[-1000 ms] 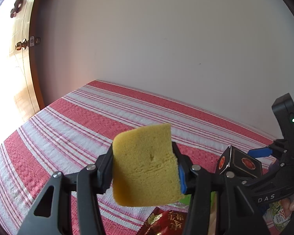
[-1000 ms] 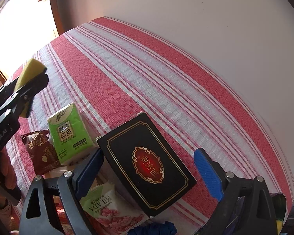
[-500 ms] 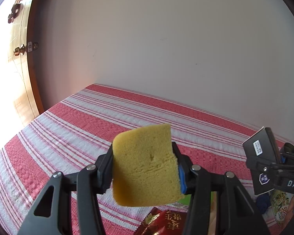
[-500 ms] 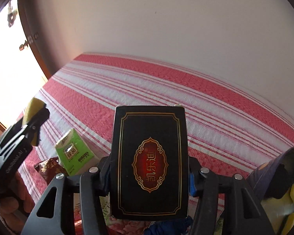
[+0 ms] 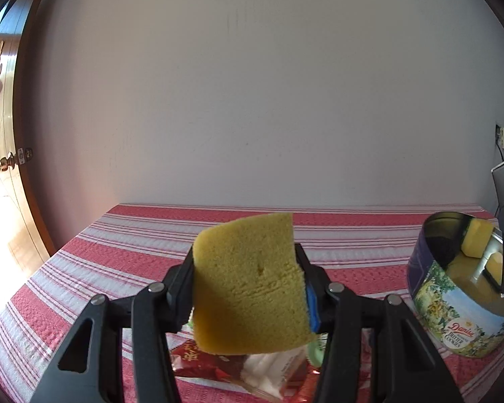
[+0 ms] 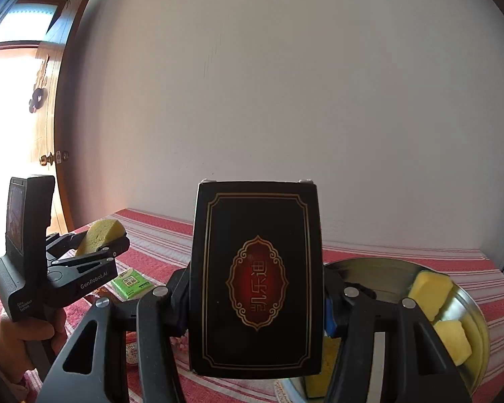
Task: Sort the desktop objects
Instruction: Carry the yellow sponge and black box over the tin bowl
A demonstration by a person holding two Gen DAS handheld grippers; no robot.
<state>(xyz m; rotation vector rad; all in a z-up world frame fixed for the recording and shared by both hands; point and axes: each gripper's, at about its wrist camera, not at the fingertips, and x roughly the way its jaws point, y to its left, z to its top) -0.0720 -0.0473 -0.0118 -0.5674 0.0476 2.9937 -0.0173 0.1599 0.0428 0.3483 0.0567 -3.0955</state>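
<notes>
The left gripper point(image 5: 248, 288) has its jaws clamped on a yellow sponge point(image 5: 248, 285), held in the air above the desk's near edge, over a red snack packet point(image 5: 198, 357) and what looks like a white wrapper, partly hidden. The right gripper point(image 6: 257, 288) grips a black box point(image 6: 257, 278) upright above the round cookie tin point(image 5: 453, 315), which stands toward the desk's right edge with more yellow sponges point(image 6: 430, 288) inside. A green tissue pack point(image 6: 131, 282) lies farther left on the striped cloth point(image 5: 124, 252).
</notes>
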